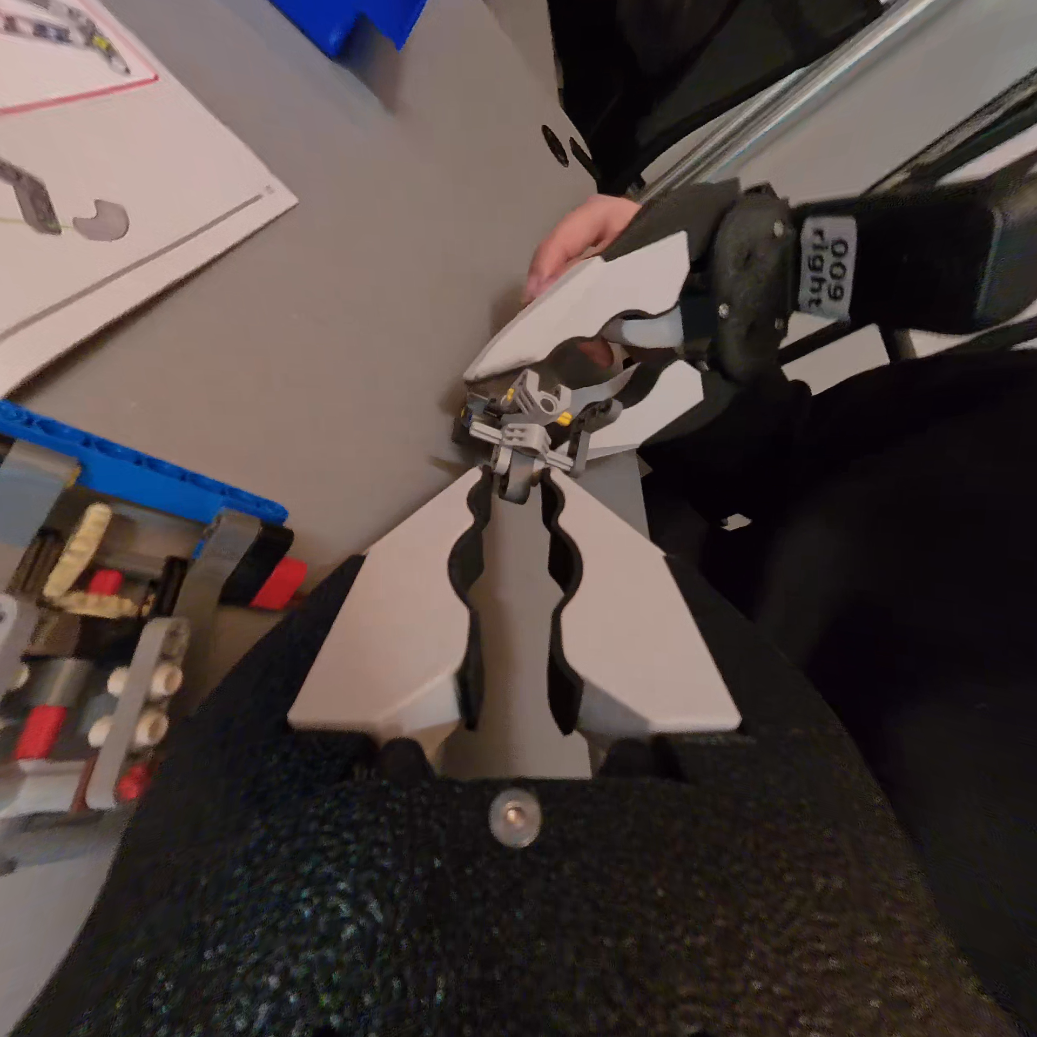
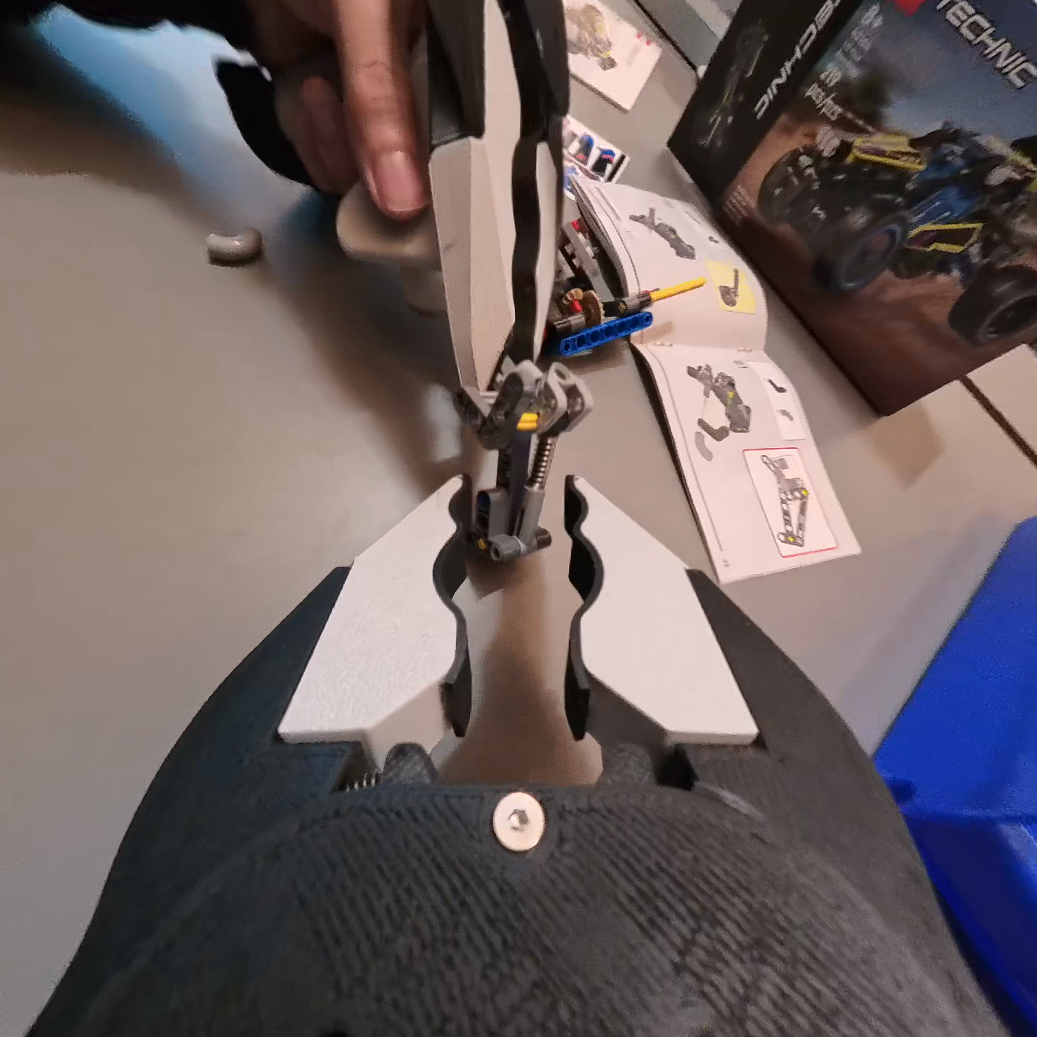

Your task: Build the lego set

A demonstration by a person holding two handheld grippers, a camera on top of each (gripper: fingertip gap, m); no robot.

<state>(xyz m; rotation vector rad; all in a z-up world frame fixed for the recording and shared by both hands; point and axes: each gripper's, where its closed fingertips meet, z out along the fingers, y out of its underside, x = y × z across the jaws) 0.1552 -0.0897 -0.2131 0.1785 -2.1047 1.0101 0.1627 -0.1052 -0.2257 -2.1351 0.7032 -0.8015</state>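
Observation:
A small grey and black Lego assembly [image 2: 513,449] with a metal spring and yellow pins is held over the grey table. My left gripper [image 1: 515,478] is shut on its grey top end [image 1: 519,443]. In the right wrist view the left gripper [image 2: 519,365] comes down from above. My right gripper [image 2: 517,487] is open, with its jaws on either side of the assembly's lower end. The left pad is close against it and the right pad stands apart. In the left wrist view one right-gripper finger [image 1: 572,314] lies over the assembly.
An open instruction booklet [image 2: 729,449] and the set's box [image 2: 898,196] lie to the right. A partial build with a blue beam [image 1: 140,477] sits left. A blue bin [image 2: 982,729] is near right. A loose grey curved piece [image 2: 233,247] lies far left. The table edge [image 1: 639,494] is close. My left and right fingertips are right by each other.

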